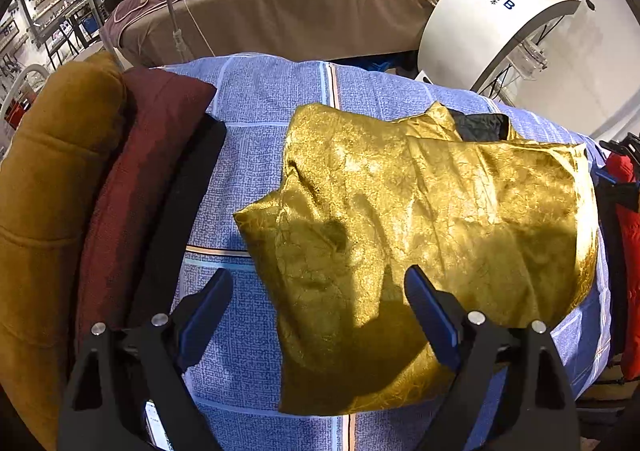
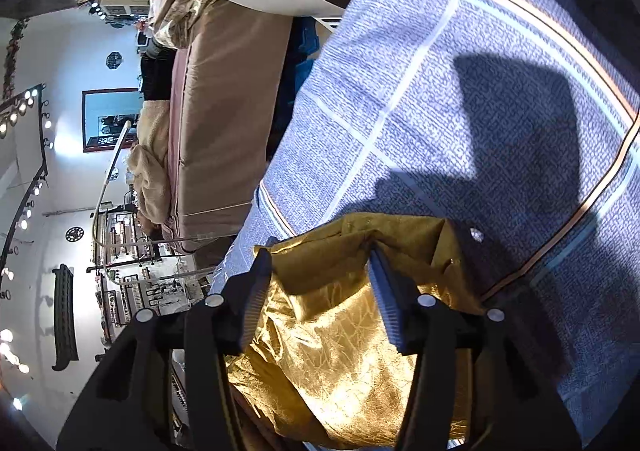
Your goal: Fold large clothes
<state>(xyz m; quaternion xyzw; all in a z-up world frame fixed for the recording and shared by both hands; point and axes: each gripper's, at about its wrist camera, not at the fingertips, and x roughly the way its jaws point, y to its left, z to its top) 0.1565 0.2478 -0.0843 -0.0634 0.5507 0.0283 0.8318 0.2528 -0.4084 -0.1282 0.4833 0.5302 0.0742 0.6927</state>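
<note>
Gold garment [image 1: 420, 219] partly folded on bed [image 1: 260, 99]; left claw [image 1: 320, 311] spread, right claw [image 2: 320, 275] spread astride its edge, more folds left.

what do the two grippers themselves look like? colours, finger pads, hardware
Both match: matte black angular linkage arms with round silver pivot pins. The left gripper has smooth blue pads on the inner faces of its fingers. The right gripper has ribbed blue pads on its fingers. No cables, markings, hands or sleeves visible.
</note>
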